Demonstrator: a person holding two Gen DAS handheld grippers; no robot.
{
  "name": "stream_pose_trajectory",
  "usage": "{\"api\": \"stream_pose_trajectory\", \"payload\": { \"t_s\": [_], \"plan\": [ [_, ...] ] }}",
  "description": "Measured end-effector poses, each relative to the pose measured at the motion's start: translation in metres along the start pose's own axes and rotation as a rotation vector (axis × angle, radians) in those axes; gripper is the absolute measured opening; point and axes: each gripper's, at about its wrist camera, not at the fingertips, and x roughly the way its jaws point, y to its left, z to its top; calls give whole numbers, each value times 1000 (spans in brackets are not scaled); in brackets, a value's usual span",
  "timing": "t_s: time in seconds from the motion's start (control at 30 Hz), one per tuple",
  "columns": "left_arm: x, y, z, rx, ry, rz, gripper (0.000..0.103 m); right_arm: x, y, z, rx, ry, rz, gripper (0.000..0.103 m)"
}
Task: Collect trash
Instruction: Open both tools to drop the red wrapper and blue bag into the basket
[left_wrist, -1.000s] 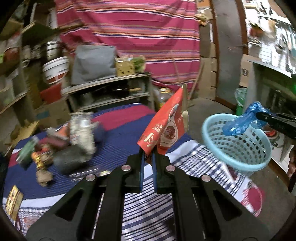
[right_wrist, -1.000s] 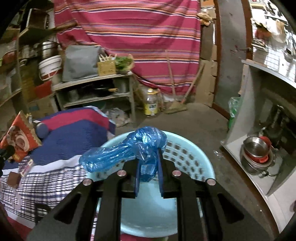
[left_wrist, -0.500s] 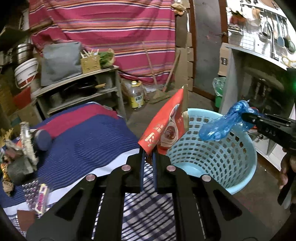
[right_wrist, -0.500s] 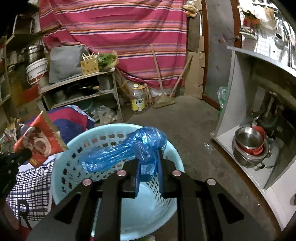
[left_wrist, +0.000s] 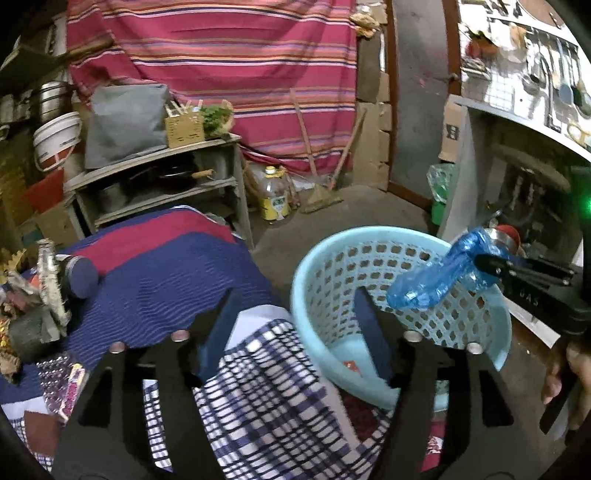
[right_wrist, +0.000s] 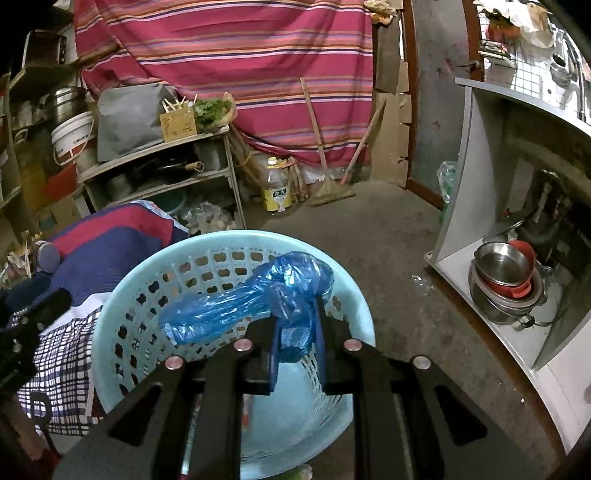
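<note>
While the left wrist view looks past its own left gripper (left_wrist: 295, 332) — jaws opening, nothing between them — it alone shows a small red scrap (left_wrist: 351, 366) on the floor of the pale blue perforated plastic basket (left_wrist: 369, 236), low in the frame's centre. It also shows the heap of crumpled wrappers and litter (left_wrist: 40, 295) at the left edge, on the blue, red and checked cloth over the tabletop (left_wrist: 159, 280), and a hand (left_wrist: 565, 373) at the lower right, cut off by the frame.

The right wrist view shows the grip plainly: the right gripper (right_wrist: 297, 339) is clamped on a crumpled blue plastic bag (right_wrist: 258, 302), held over the basket's mouth at mid-frame. In this view the basket floor is largely hidden behind the gripper — the scrap cannot be made out. The left gripper appears only as a dark blur at the left edge.
</note>
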Motion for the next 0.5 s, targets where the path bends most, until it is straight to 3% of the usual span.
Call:
{"api": "stream_pose_trajectory", "payload": {
  "t_s": [0.1, 0.33, 0.37, 0.4, 0.47, 0.5],
  "plan": [
    [-6, 13, -1, -33, -12, 32, 83, 1, 6, 0, -7, 1, 0, 16],
    [-17, 38, -4, -72, -24, 62, 89, 7, 17, -3, -7, 23, -7, 19],
    [-18, 41, -4, -74, -29, 70, 91, 8, 18, -4, -3, 30, -13, 30],
    [-20, 44, -3, -79, -34, 77, 91, 9, 18, -5, 3, 33, -16, 53],
    [-25, 51, -2, -90, -41, 82, 91, 10, 19, -6, 19, 30, -23, 68],
    [-27, 55, -2, -97, -45, 87, 92, 10, 20, -6, 19, 32, -26, 68]
  ]
}}
